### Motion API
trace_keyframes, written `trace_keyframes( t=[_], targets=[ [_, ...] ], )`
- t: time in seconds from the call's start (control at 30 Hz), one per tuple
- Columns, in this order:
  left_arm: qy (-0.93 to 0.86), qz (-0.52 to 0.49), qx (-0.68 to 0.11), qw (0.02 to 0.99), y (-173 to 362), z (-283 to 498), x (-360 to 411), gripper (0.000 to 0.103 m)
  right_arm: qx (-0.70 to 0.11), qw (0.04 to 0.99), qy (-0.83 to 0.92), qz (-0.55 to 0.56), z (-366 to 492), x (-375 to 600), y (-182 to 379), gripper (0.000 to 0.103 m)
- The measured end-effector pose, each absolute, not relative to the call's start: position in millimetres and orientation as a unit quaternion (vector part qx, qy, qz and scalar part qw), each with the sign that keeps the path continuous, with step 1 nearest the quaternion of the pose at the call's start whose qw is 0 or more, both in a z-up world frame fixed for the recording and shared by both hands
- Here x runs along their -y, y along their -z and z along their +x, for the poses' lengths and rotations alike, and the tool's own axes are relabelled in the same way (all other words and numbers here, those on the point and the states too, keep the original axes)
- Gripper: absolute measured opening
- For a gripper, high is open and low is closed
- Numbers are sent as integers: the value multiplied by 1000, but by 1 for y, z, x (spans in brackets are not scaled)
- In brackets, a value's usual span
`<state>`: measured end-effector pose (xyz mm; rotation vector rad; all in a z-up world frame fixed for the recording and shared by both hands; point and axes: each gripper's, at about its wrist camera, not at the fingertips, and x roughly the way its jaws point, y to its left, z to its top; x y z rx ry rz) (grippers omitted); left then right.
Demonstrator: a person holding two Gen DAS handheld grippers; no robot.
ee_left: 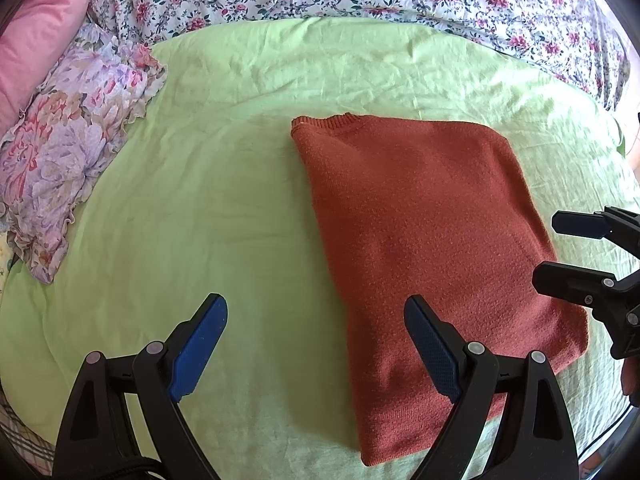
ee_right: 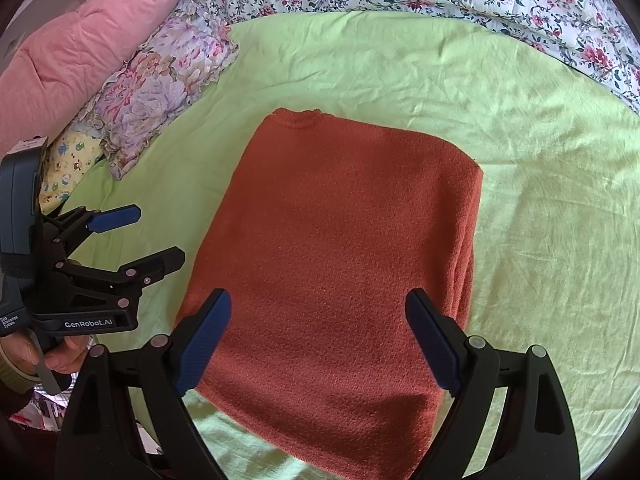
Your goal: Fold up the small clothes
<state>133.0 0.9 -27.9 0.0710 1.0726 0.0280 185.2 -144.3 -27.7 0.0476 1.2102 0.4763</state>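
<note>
**Mia:** What did the left camera show?

**Ben:** A rust-red sweater (ee_left: pixel 432 232) lay on the green sheet (ee_left: pixel 200 200). It was folded into a long block, with the neck band at the far end. The left gripper (ee_left: pixel 316 344) was wide open and held nothing. Its right finger was over the near left part of the sweater. Its left finger was over bare sheet. The right gripper (ee_left: pixel 560 248) poked in from the right, by the sweater's right edge, open too.

**Mia:** What could go wrong?

**Ben:** I think a gripper could pinch just the top layer. Then the folds under it would slide apart. It could also grab the sheet with the sweater and drag it.

**Mia:** And the right camera?

**Ben:** The sweater (ee_right: pixel 340 248) sat right in the middle, just in front of the right gripper (ee_right: pixel 318 340). Both fingers hung over its near end, spread wide, with nothing in them. The left gripper (ee_right: pixel 156 236) was off to the left, beside the sweater's left edge, apart from it. A hand (ee_right: pixel 44 354) held its handle. A flowery pillow (ee_right: pixel 160 92) and a pink pillow (ee_right: pixel 88 40) lay far left, well away.
</note>
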Motion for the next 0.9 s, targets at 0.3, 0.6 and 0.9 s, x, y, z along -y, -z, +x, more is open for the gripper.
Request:
trace_keyframes(
  t=[0.3,0.6,0.9],
  targets=[
    [-13,32,-511,859,28,133,1,91,-563,796,-221,22,184,144,28,89],
    [-11,32,-511,859,27,134,2,91,-563,797,-218,25,184,146,27,89],
    [-6,32,-511,859,27,134,5,91,-564,797,-217,25,183,148,26,89]
  ],
)
